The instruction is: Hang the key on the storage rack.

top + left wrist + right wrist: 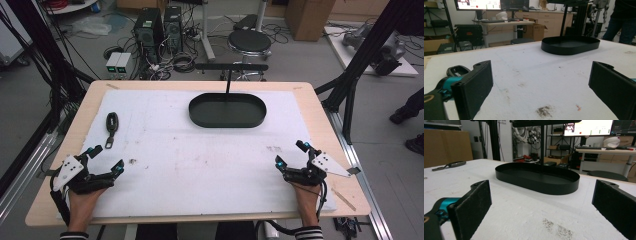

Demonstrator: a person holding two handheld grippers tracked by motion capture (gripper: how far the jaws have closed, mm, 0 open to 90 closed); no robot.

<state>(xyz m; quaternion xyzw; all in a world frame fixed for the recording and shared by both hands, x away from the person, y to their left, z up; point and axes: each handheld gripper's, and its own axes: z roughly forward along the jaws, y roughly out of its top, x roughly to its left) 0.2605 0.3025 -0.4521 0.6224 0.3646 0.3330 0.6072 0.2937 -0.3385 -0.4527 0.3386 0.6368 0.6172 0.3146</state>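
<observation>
We hold our left gripper (106, 158) at the near left of the table, its jaws spread wide with nothing between them, pointing far and slightly right. Our left hand (82, 197) wraps its grip from below, the forearm coming in from the near edge with a striped cuff at the wrist. Our right gripper (290, 153) sits at the near right, jaws likewise wide apart and empty, pointing far and slightly left. Our right hand (306, 195) grasps it from the near side.
</observation>
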